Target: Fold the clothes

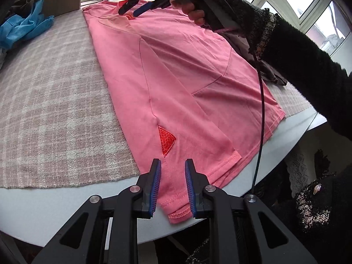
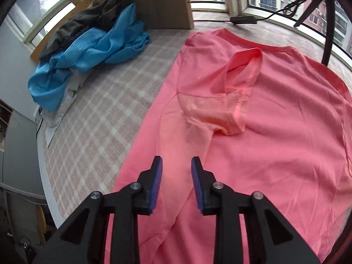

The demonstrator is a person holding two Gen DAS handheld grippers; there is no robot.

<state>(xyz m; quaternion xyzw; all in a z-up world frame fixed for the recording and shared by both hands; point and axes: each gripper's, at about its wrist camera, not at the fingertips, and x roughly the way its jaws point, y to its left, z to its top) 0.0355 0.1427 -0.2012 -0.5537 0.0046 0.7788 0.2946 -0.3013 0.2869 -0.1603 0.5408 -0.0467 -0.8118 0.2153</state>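
Lying limp and light, the pink shirt (image 1: 180,70) wants pinching at hem and collar; left gripper (image 1: 172,176) straddles the hem, unclamped, right gripper (image 2: 176,171) open above.

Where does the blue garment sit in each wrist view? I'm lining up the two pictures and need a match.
Left wrist view: the blue garment is crumpled at the far upper left edge, on the plaid cloth.
Right wrist view: the blue garment lies at upper left, atop a clothes pile, with a dark garment behind it.
Shared landmark: the pink T-shirt, spread flat to its right.
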